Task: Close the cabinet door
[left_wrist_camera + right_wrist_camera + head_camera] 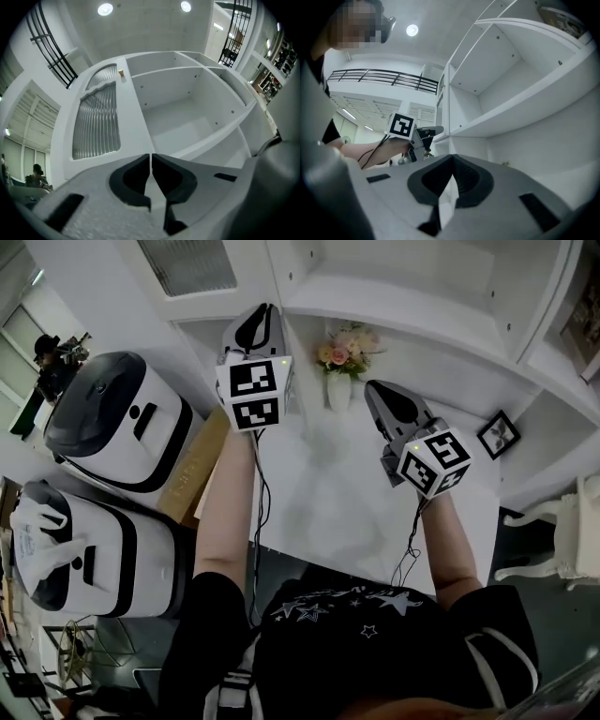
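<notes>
A white cabinet door with a ribbed glass pane (96,123) and a small knob (121,73) stands left of the open, bare compartments (187,108). The head view shows the same pane (187,265) at the top. My left gripper (151,155) is shut with nothing between its jaws, and it is held up before the door's inner edge (138,112) without touching it. From the head view the left gripper (262,313) sits near the cabinet front. My right gripper (451,158) is also shut and empty; it (378,392) is raised to the right, below the shelves (520,108).
A vase of flowers (341,360) stands on the white counter (319,512) between the grippers. A small framed picture (497,434) leans at the right. Two white and black machines (112,423) sit to the left. The right gripper view shows the left gripper (412,133).
</notes>
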Tool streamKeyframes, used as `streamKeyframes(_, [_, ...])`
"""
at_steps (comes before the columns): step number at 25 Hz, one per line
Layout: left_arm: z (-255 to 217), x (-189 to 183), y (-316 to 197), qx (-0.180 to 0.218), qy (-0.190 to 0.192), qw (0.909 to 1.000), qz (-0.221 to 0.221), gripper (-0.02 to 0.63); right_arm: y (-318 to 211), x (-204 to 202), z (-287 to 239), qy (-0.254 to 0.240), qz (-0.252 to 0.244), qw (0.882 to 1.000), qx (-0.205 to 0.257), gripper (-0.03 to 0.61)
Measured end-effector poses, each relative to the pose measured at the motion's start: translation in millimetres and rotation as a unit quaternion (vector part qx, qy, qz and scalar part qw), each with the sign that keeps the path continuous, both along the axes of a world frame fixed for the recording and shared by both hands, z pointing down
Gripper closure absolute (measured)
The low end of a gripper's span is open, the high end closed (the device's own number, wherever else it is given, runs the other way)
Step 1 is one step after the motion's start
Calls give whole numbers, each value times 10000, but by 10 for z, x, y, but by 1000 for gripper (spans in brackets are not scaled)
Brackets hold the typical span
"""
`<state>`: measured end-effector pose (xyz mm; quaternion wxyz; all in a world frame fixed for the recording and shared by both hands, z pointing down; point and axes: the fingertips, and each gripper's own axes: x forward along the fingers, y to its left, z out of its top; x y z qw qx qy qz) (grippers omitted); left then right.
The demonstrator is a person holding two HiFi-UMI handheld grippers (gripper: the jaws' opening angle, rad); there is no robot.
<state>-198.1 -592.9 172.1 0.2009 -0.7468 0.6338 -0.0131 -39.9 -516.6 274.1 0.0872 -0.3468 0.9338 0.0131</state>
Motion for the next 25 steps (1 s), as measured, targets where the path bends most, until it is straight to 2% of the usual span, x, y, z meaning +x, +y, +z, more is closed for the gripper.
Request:
streamKeyframes(2, [103,-43,95,-52,4,9999,-149,605,31,-51,25,4,-132,9999,-10,572])
streamKeyframes(8, [556,-246,426,-416,111,9982,-410,606,126,-244,137,-6,-471,9988,-123,572])
streamKeyframes(13, [889,-509,973,-701,380,9949,-614,606,352,-534,173,-24,-834,9962,-256,574])
streamKeyframes(19, [1271,-773,1878,-1051,745,9870,-963,606,988,-869,244,202,-1295,9910,-259,573])
streamKeyframes(25, [1545,-770,2911,-1265,952,9798,-1219,606,1835,-964,349,195,-1608,9863,-324,574])
